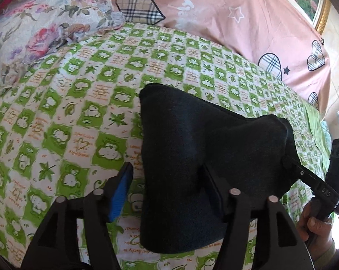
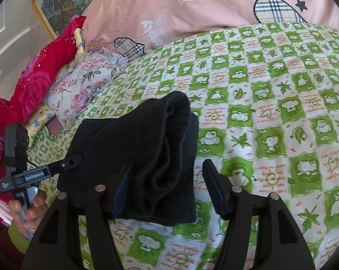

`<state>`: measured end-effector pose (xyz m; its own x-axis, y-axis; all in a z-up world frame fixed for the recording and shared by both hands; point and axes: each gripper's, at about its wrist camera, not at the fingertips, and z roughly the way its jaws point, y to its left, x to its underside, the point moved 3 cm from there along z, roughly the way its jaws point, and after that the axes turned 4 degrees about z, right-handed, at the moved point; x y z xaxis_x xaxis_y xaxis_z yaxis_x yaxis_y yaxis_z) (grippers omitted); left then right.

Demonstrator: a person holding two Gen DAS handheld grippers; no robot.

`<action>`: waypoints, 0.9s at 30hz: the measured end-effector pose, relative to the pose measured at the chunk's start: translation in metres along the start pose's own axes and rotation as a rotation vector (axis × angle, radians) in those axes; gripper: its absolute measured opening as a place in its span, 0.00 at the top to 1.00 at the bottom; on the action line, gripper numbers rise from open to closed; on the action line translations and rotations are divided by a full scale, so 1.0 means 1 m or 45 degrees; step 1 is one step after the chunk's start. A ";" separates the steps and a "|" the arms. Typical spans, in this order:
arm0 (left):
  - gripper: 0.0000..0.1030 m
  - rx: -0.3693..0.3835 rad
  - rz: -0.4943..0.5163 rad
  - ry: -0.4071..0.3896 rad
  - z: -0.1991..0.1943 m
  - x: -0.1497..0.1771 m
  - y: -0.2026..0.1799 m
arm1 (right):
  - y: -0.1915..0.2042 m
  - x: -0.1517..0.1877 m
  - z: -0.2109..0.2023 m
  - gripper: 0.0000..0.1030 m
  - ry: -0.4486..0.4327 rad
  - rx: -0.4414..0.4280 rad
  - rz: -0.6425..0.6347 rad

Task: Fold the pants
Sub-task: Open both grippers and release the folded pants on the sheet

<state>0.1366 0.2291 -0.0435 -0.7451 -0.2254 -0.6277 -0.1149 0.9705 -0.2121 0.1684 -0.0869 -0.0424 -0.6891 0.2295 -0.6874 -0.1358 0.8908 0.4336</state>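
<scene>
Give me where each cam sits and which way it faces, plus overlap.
Left wrist: on the left gripper, looking down along its open fingers at the black pants on the green checked sheet; the right gripper and its hand show at right.
Right wrist: on the right gripper, same downward slant; the left gripper and its hand show at left.
Shared: pants, sheet, pink quilt, floral cloth.

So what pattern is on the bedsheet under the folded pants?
A green and white check with cartoon animals, leaves and orange writing on the bedsheet, clearest in the right wrist view.
</scene>
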 end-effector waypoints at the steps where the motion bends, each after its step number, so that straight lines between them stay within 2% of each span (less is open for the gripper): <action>1: 0.37 -0.001 -0.005 0.002 -0.001 0.001 0.001 | -0.001 0.001 -0.002 0.34 -0.007 0.001 0.004; 4: 0.32 -0.023 -0.017 0.003 -0.005 0.005 0.002 | -0.001 0.003 -0.009 0.31 -0.028 0.021 0.009; 10: 0.26 -0.065 -0.004 -0.011 -0.016 0.014 0.000 | 0.007 0.010 -0.022 0.25 -0.055 0.032 -0.023; 27: 0.21 -0.174 0.077 -0.023 -0.045 0.044 -0.017 | 0.055 0.034 -0.042 0.11 -0.068 0.069 -0.221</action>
<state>0.0761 0.2069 -0.0341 -0.7414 -0.1664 -0.6501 -0.1593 0.9847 -0.0703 0.1073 -0.0464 -0.0173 -0.6194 0.0895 -0.7800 -0.2100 0.9384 0.2744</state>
